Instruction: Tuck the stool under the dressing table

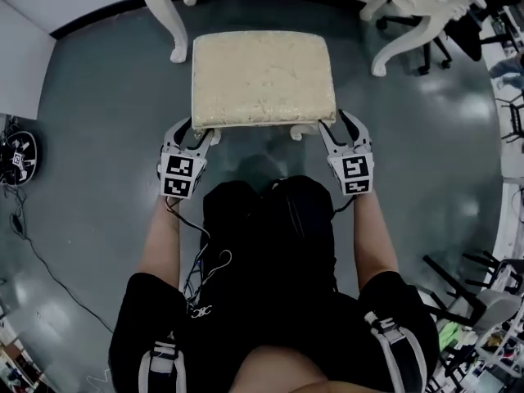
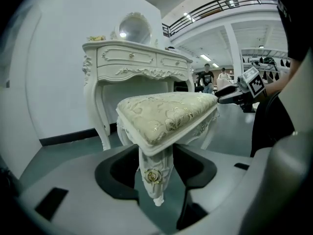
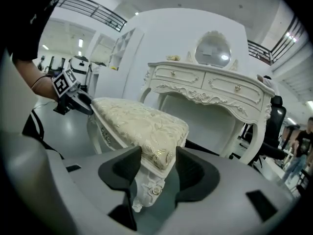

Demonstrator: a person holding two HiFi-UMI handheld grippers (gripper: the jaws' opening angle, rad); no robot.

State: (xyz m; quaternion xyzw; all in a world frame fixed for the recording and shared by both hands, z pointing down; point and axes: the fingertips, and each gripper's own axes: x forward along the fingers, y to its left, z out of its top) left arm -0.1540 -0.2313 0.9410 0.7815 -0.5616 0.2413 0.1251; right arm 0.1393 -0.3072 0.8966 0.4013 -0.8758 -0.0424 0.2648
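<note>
The stool [image 1: 262,76] has a cream brocade cushion and carved white legs, and stands on the grey floor just in front of the white dressing table [image 1: 168,15]. My left gripper [image 1: 192,133] is at its near left corner and my right gripper [image 1: 336,125] at its near right corner. In the left gripper view the corner leg with a gold rose [image 2: 155,175] stands between the open jaws of the left gripper [image 2: 155,165], close to both pads. In the right gripper view the cushion corner and leg [image 3: 149,187] sit between the open jaws of the right gripper [image 3: 159,168].
The dressing table [image 3: 210,87] carries an oval mirror [image 3: 212,50], and its knee space lies beyond the stool. Black office chairs [image 1: 430,43] stand at the back right. Cables [image 1: 24,219] trail on the floor at the left. The person's legs are right behind the grippers.
</note>
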